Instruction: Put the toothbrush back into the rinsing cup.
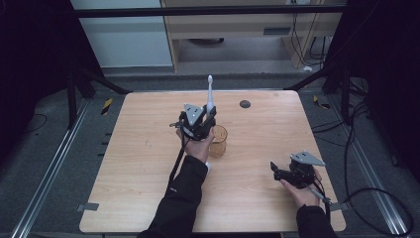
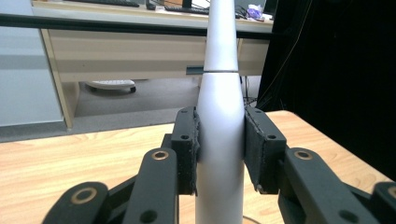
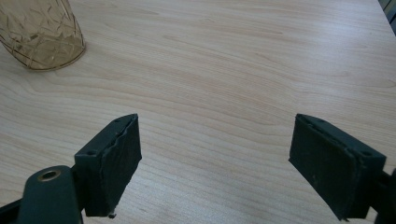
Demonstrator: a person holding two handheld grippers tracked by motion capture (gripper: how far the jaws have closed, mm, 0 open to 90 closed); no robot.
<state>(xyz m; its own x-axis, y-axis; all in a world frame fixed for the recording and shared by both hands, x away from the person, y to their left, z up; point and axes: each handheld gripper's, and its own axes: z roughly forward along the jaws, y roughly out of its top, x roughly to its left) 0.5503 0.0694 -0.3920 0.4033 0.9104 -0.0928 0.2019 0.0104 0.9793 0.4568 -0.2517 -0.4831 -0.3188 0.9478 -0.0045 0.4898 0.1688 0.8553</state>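
White electric toothbrush upright, clamped in left claw, seemingly above the amber glass.

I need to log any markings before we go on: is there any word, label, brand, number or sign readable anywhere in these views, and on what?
None can be read.
Electric toothbrush held in the left tongs: plain white body, no print showing.
Amber glass: cut pattern only, no text.
Table: bare wood grain; the dark round spot carries no marking.
Yellow-black floor markers: stripes only, no lettering.
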